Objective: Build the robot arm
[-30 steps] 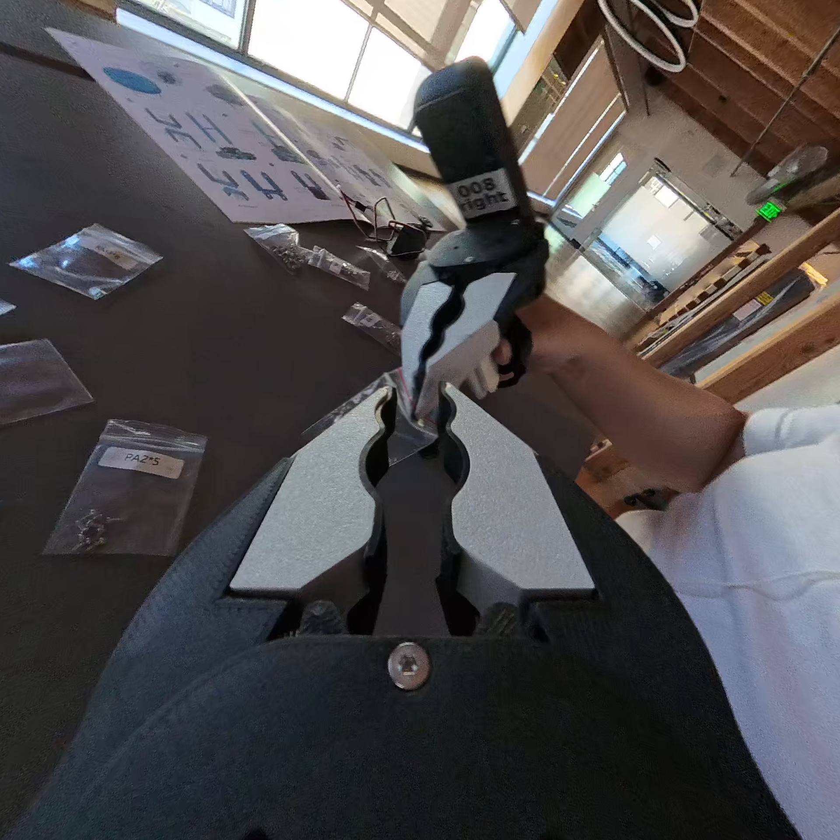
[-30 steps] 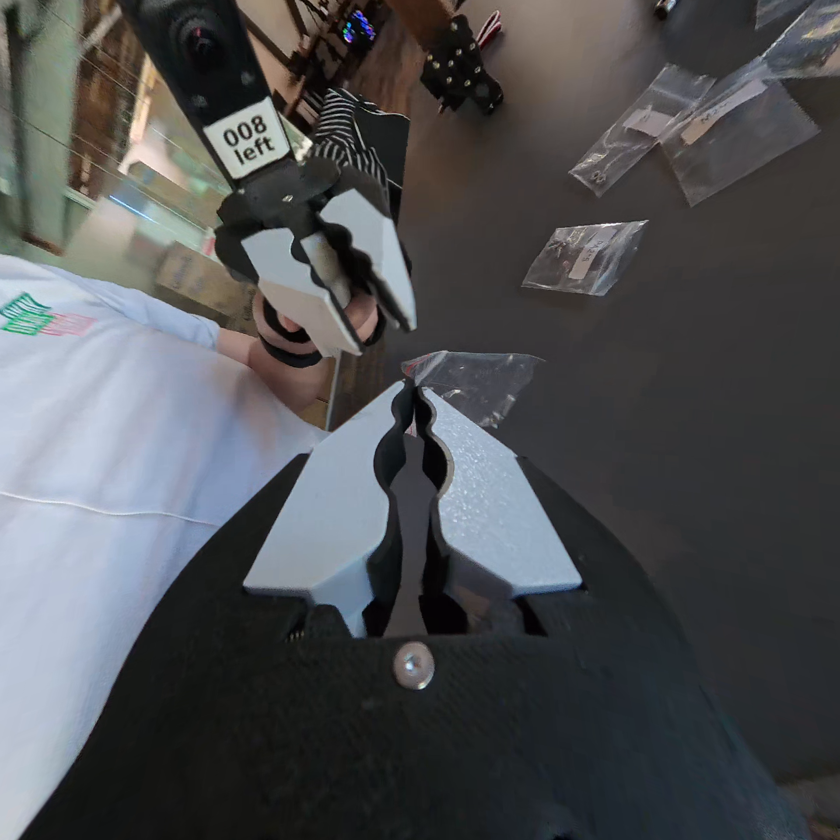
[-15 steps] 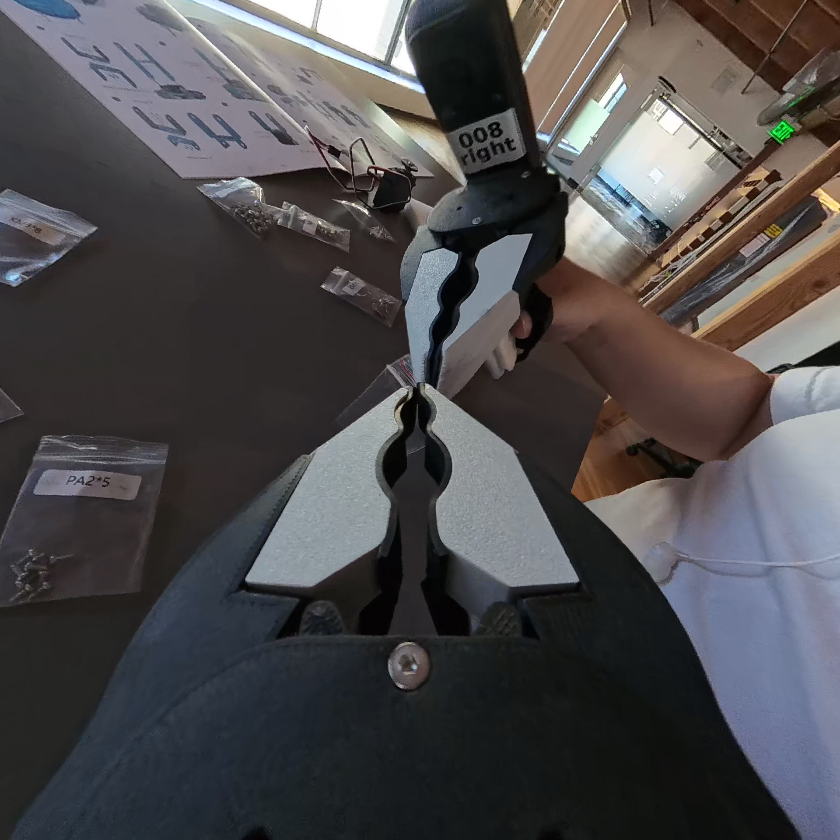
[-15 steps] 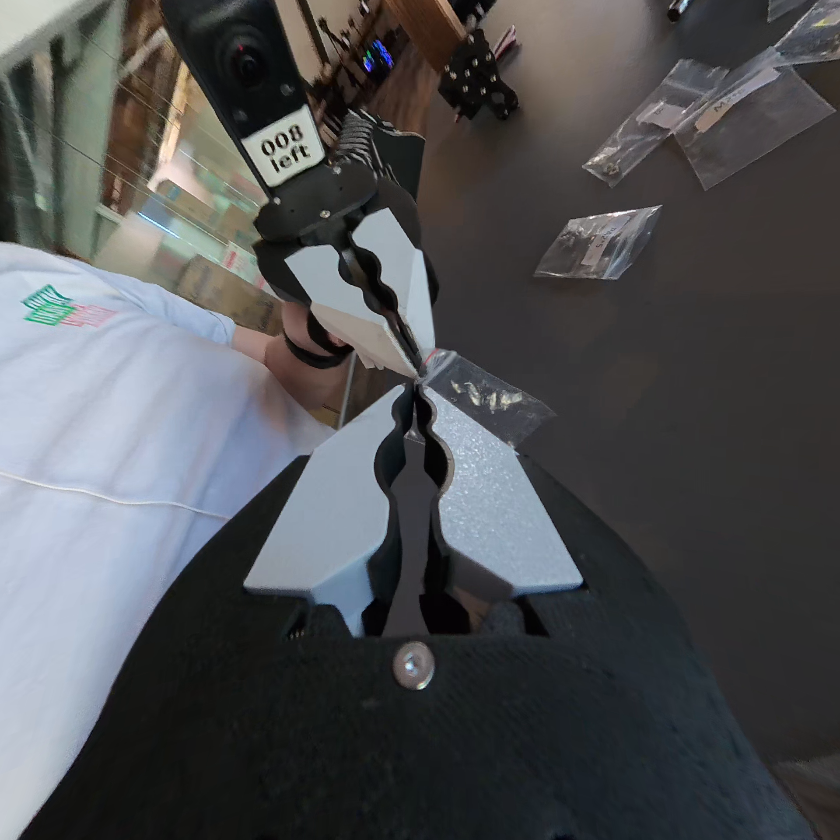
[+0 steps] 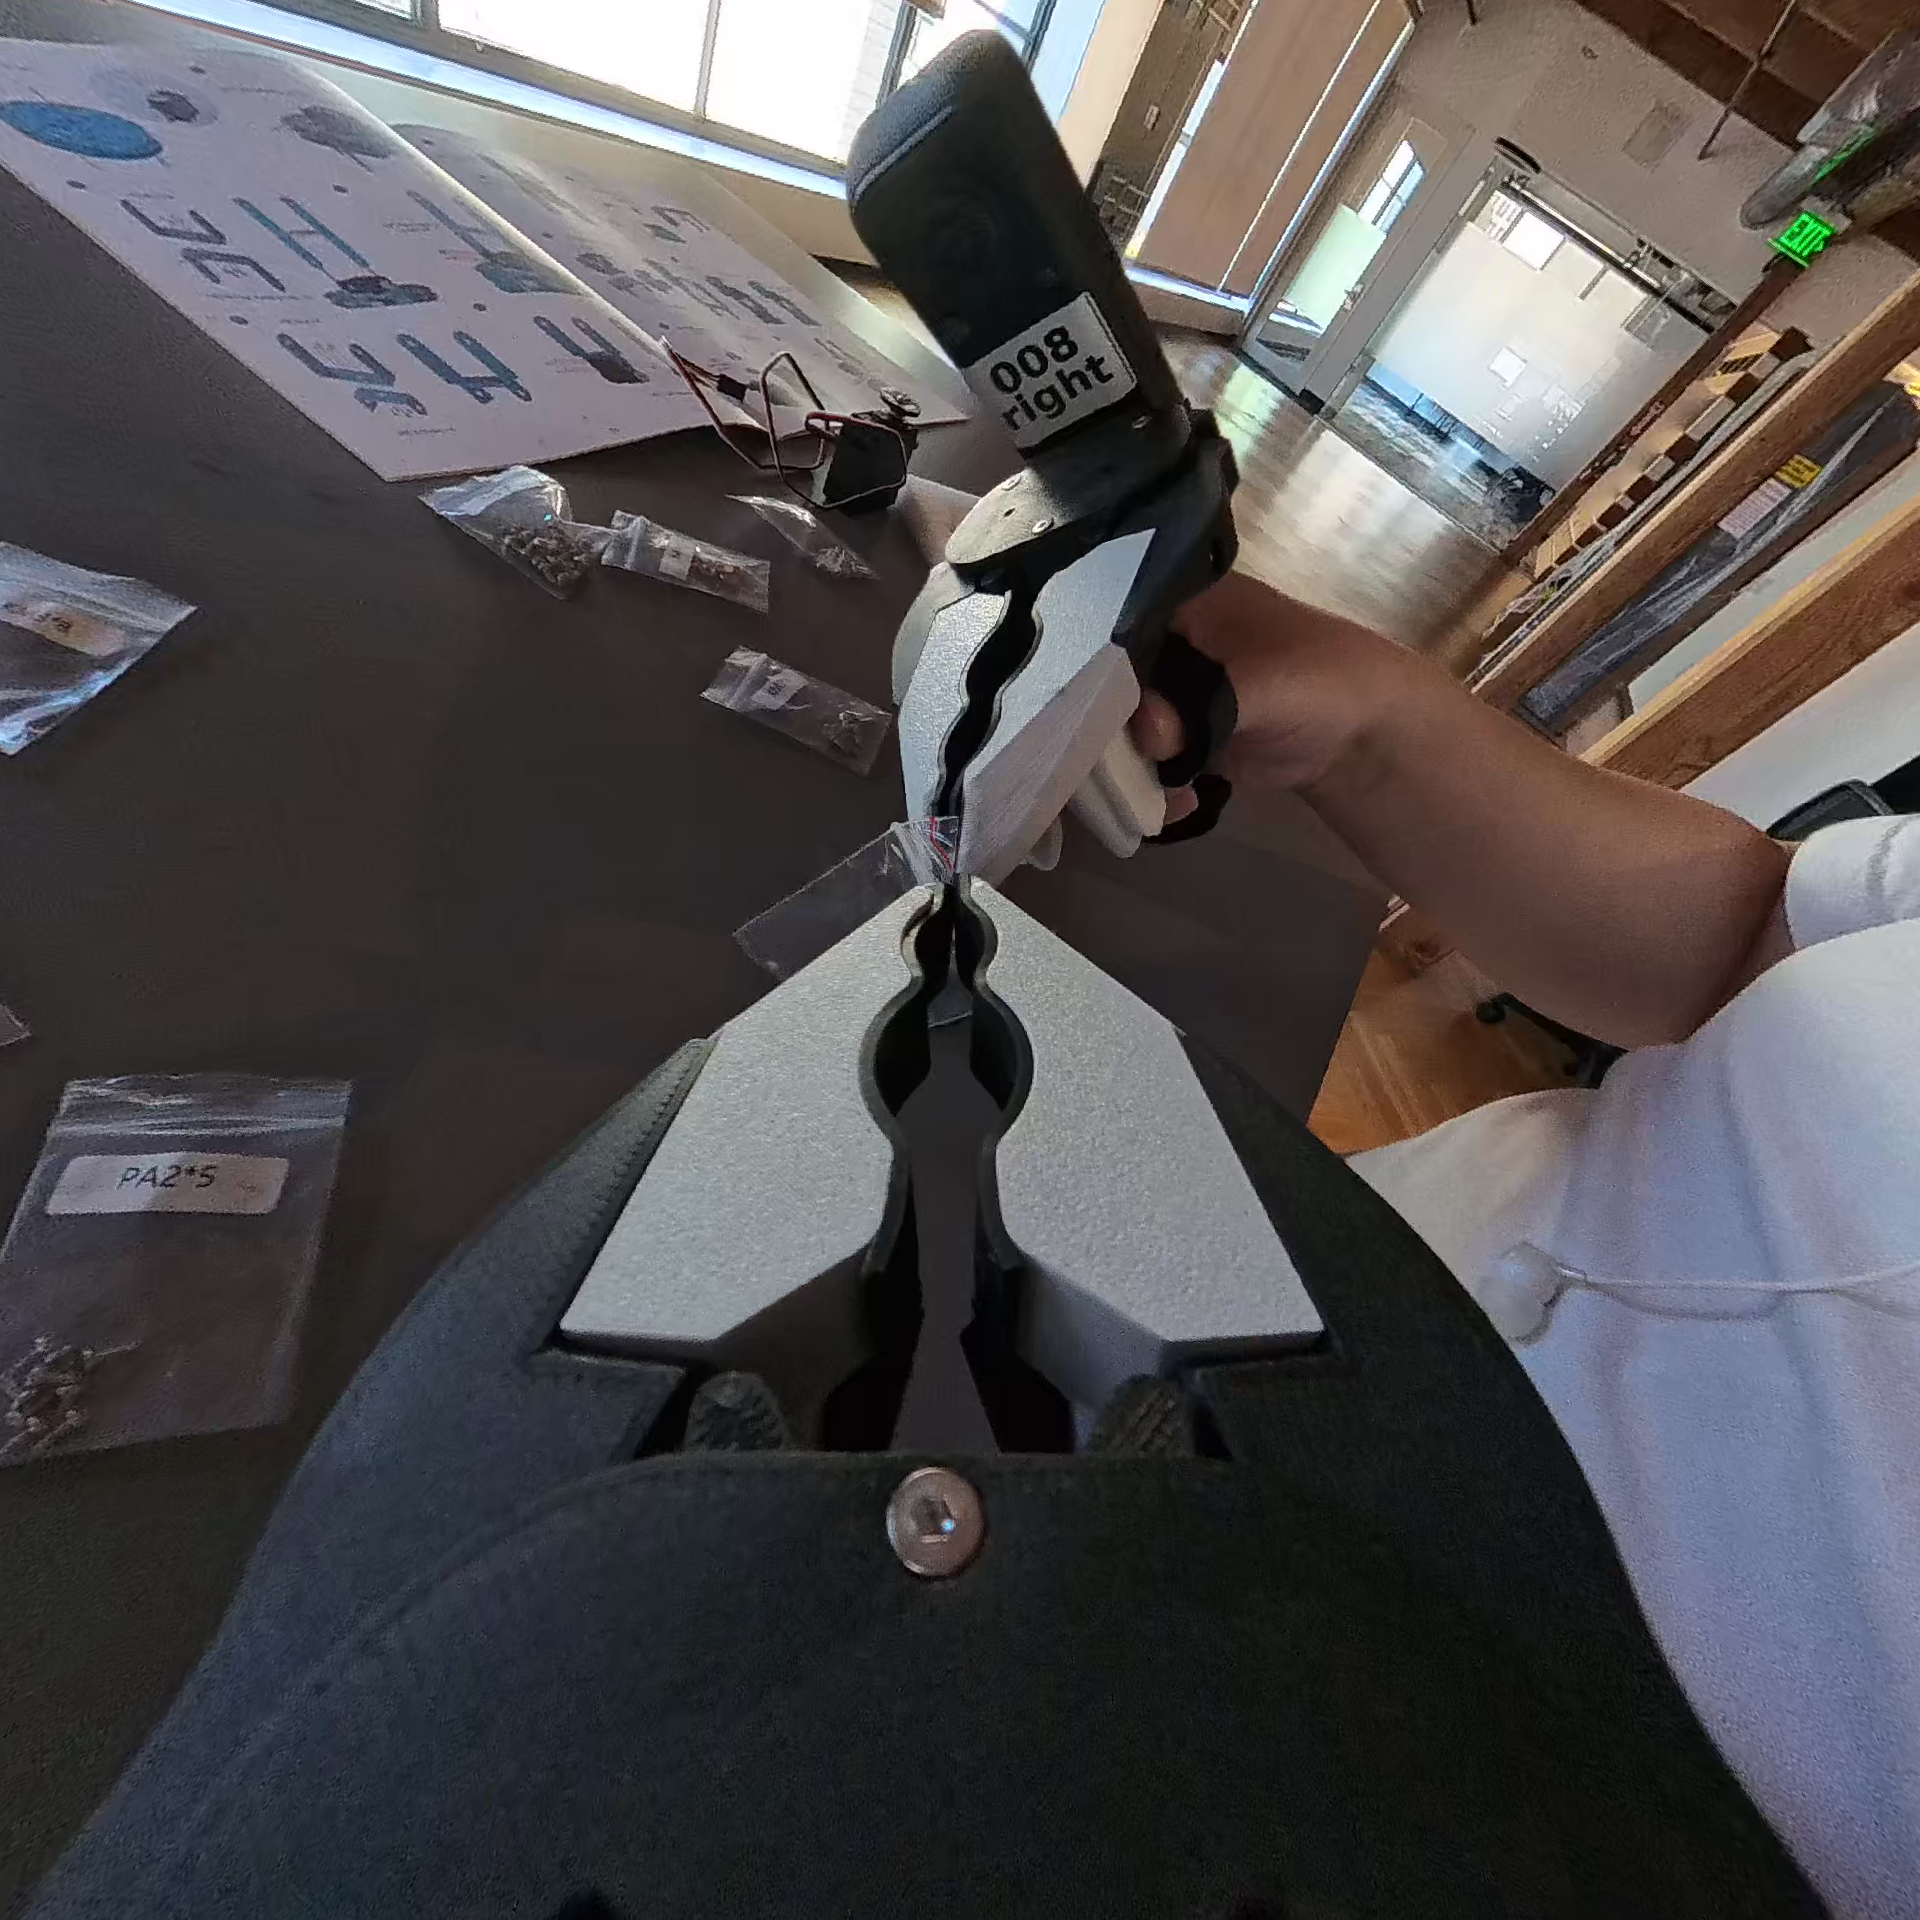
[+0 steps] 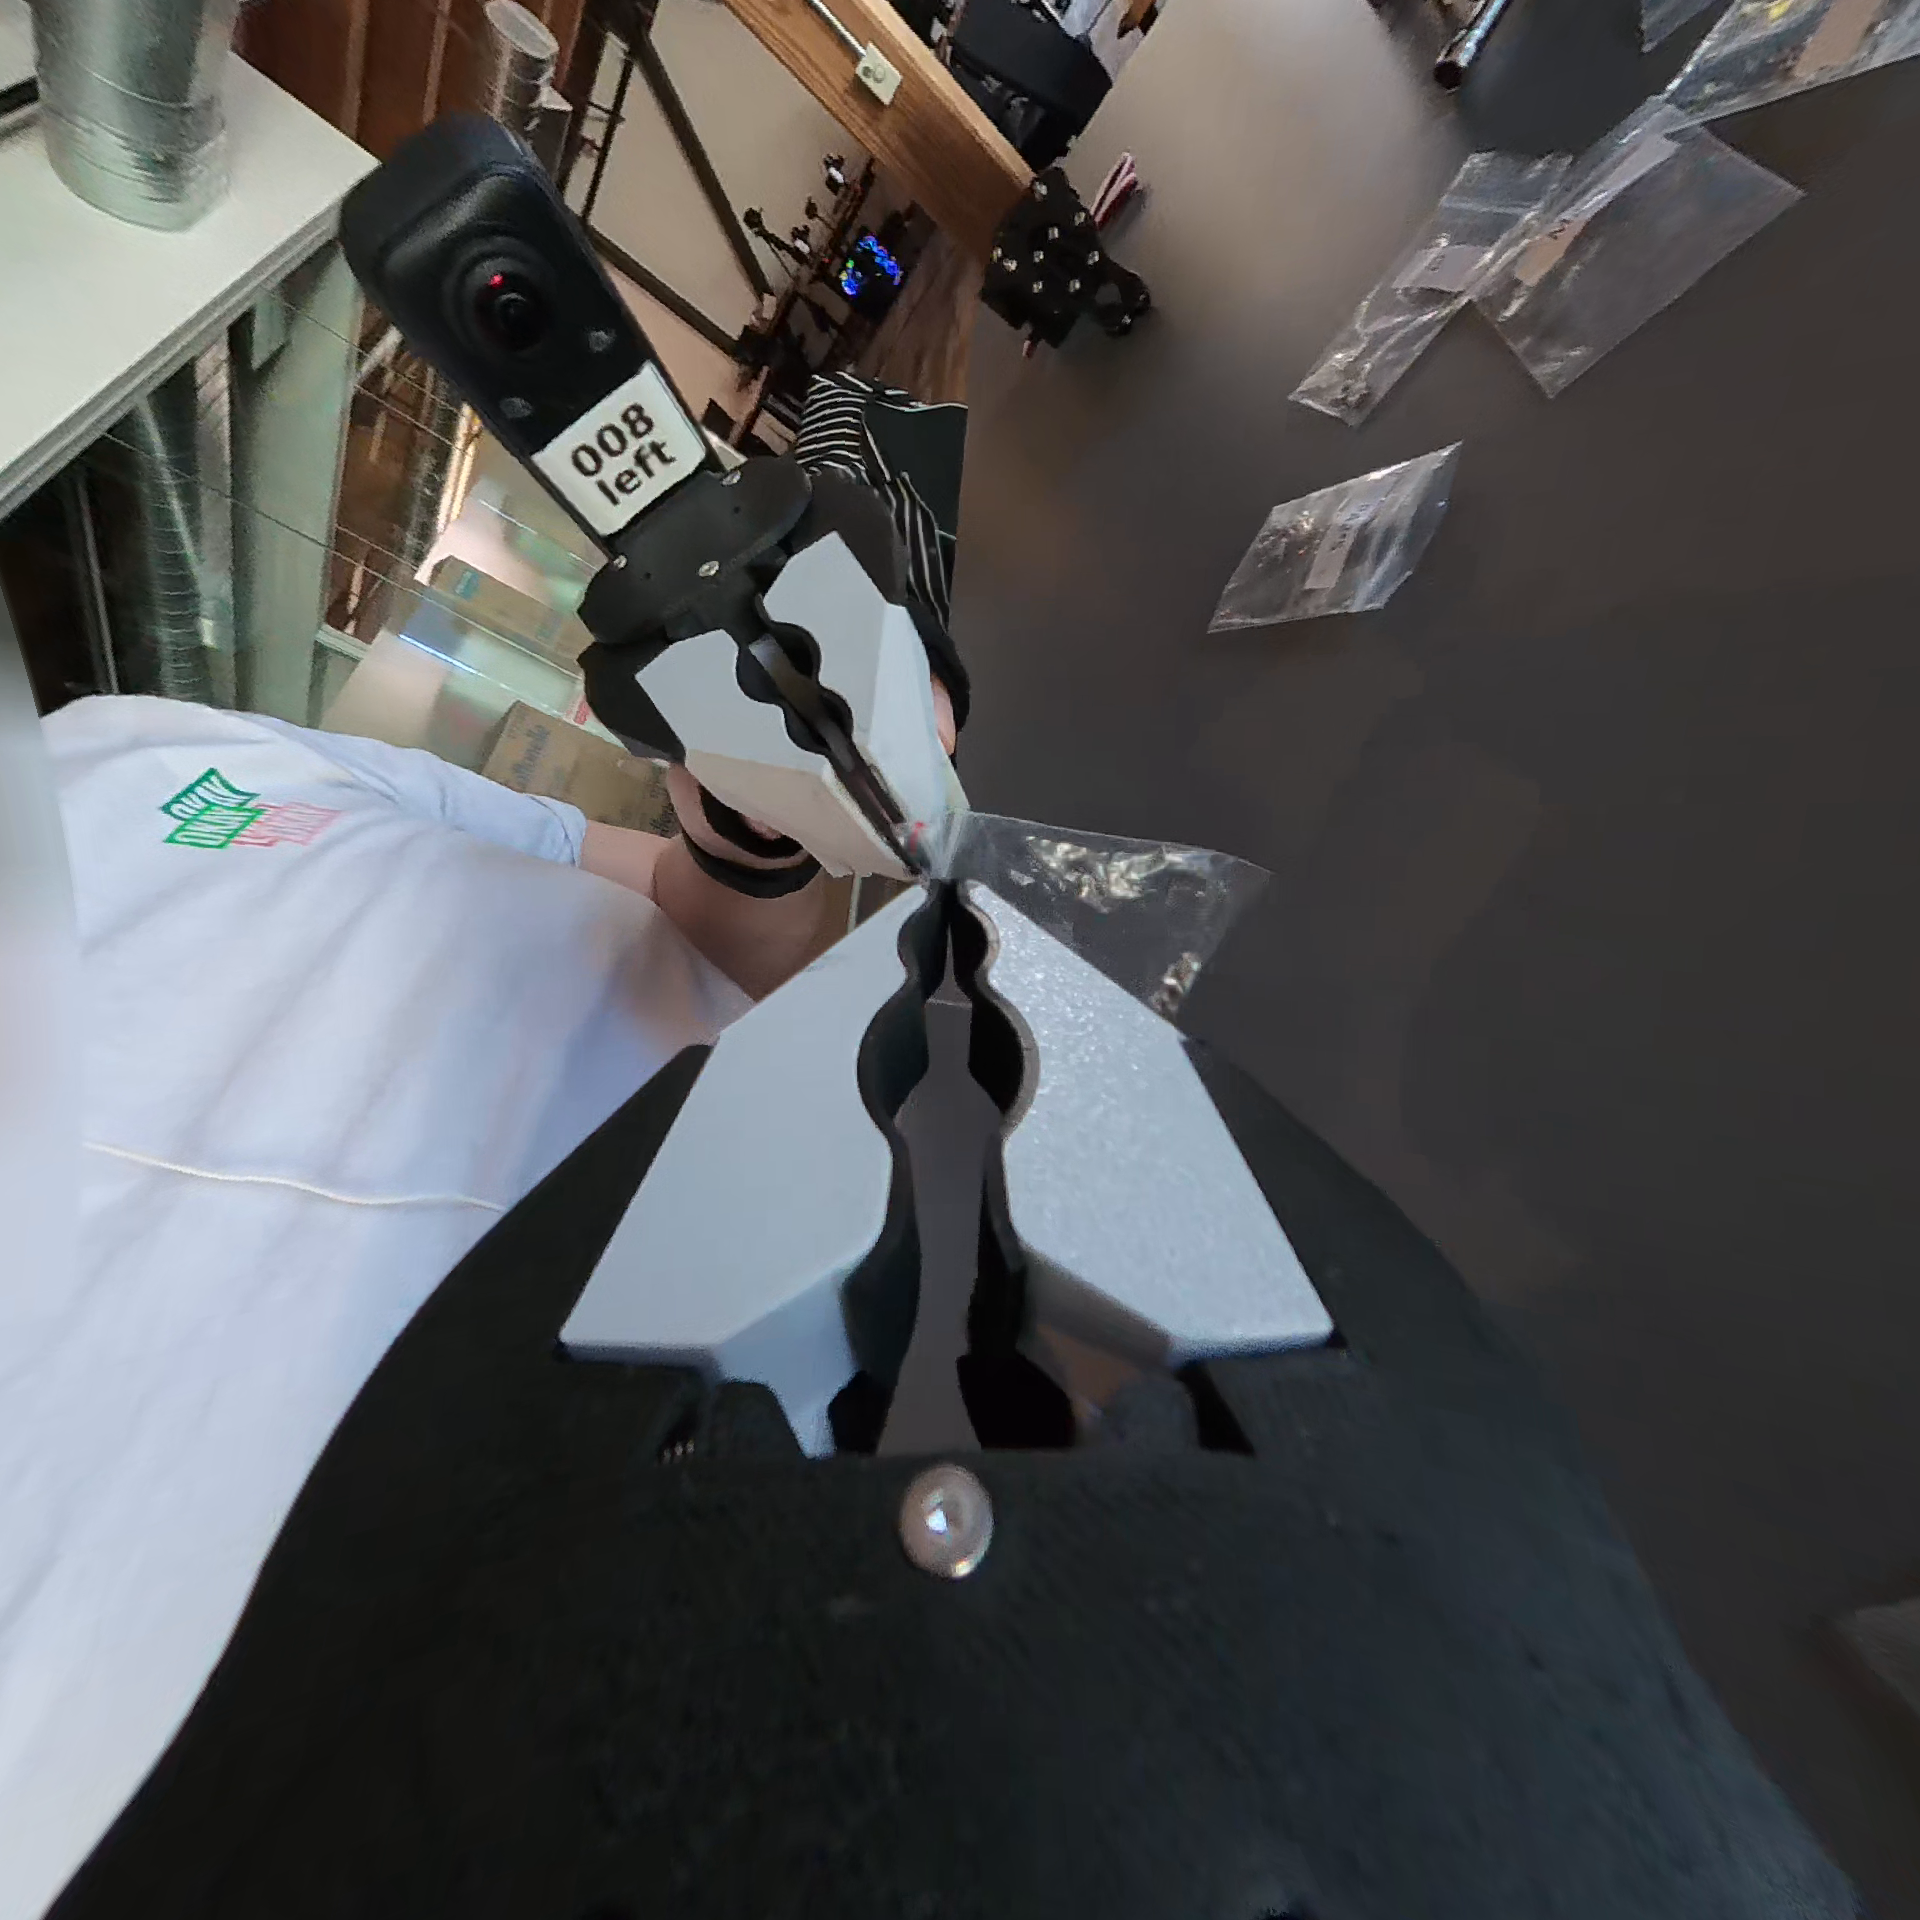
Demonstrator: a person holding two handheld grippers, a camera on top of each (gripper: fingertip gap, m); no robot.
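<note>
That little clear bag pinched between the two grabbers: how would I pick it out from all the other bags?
Start at the dark table, strewn with flat plastic bags. Above its near edge the left gripper and right gripper meet tip to tip. The small clear bag between them is the only one lifted, pinched at one corner.

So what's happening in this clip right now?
A person holds two tools above a dark table. The left hand-held gripper and the right hand-held gripper are both shut on the same corner of a small clear zip bag of screws, tips nearly meeting. More labelled parts bags lie around on the table.
</note>
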